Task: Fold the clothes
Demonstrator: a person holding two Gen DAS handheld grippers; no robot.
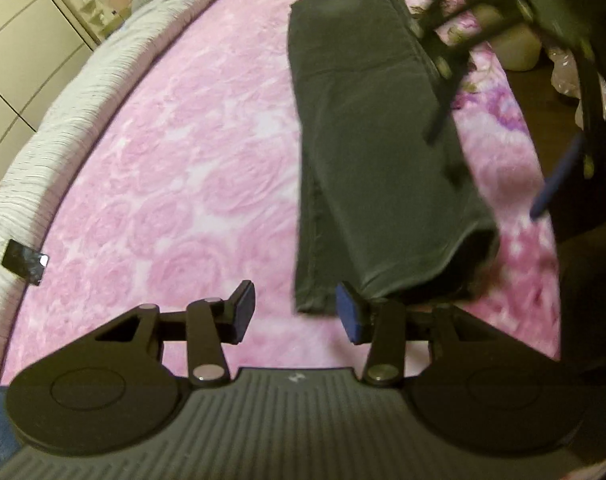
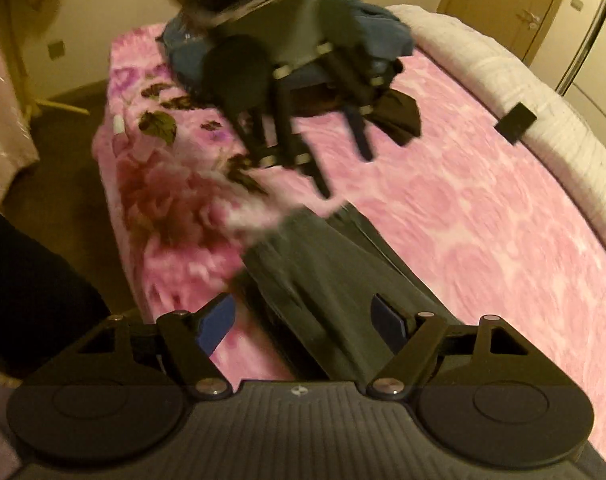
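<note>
Lying lengthwise on pink blanket (image 1: 175, 168): dark trousers (image 1: 367, 152), legs stacked. Left gripper (image 1: 295, 312) wide open at hem, empty; right gripper (image 2: 303, 320) open, straddling cloth, likely positioning for fold.

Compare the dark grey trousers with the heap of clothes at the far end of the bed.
The dark grey trousers lie stretched out long and flat on the pink blanket; the heap of clothes is bunched and piled. The trousers are one grey garment; the heap mixes blue and black pieces. The trousers lie by both open grippers, left gripper and right gripper; the heap sits farther off. Both rest on the blanket.
</note>
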